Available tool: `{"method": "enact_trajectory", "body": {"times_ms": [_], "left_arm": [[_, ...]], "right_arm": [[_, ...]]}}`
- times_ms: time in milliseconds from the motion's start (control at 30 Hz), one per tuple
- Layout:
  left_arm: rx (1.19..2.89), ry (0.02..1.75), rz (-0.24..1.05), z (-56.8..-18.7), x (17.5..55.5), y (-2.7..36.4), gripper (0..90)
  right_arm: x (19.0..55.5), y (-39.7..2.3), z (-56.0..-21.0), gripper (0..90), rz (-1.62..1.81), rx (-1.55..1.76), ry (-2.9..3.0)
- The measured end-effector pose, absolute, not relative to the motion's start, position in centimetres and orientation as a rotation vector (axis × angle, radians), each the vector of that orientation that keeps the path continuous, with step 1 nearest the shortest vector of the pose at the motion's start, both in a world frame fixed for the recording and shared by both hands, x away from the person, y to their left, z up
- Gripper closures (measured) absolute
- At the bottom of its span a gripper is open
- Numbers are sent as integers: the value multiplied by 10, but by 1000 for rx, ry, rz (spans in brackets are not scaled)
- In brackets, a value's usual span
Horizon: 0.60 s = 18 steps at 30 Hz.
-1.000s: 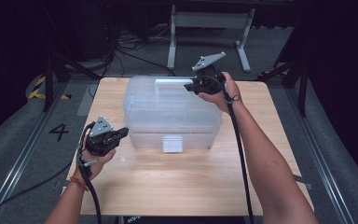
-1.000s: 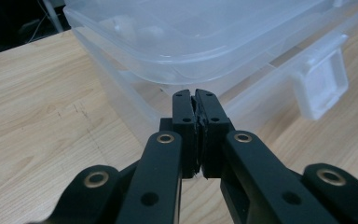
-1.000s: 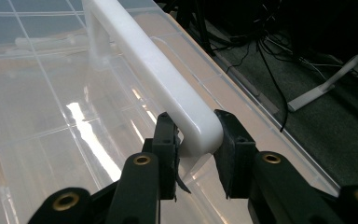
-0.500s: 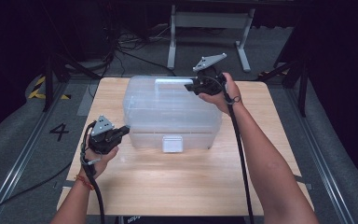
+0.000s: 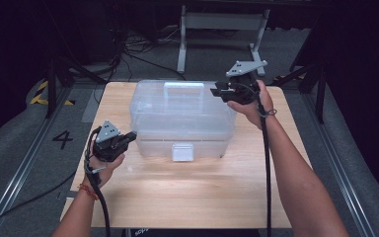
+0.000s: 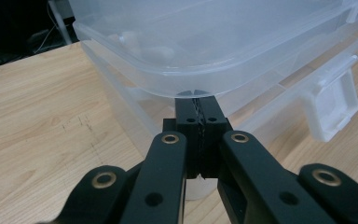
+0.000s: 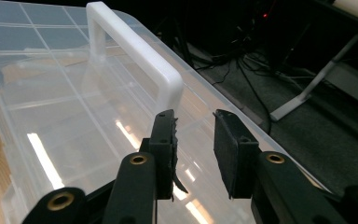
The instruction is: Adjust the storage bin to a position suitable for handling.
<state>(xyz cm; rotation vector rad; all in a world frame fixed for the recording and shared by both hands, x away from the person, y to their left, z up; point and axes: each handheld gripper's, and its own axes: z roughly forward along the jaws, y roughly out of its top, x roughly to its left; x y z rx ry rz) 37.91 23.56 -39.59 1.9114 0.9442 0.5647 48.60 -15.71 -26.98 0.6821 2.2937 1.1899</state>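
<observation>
A lab or recording studio is suggested. A bare wooden bench (image 5: 192,197) is set on grey carpet (image 5: 19,163) between metal floor rails (image 5: 24,170), with a number 4 (image 5: 62,139) marked on the floor. Loose cables (image 5: 128,54), yellow-black hazard tape (image 5: 42,91) and a grey metal stand (image 5: 222,22) are seen against dark surroundings.

A light wooden table (image 5: 187,192) was set on a grey floor (image 5: 24,148), its grain running side to side. A clear plastic box (image 5: 182,118) (lidded, with a white front latch) was rested on its far half, near the middle.
</observation>
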Motion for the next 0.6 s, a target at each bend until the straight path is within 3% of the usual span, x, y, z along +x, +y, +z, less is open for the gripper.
{"method": "enact_trajectory", "body": {"times_ms": [433,600], "left_arm": [[1916,932,581,-386,382,235,899],[1920,926,590,-381,383,235,899]], "right_arm": [[452,-220,-270,711,1238,716,2183],[443,-237,-281,675,1240,723,2171]]}}
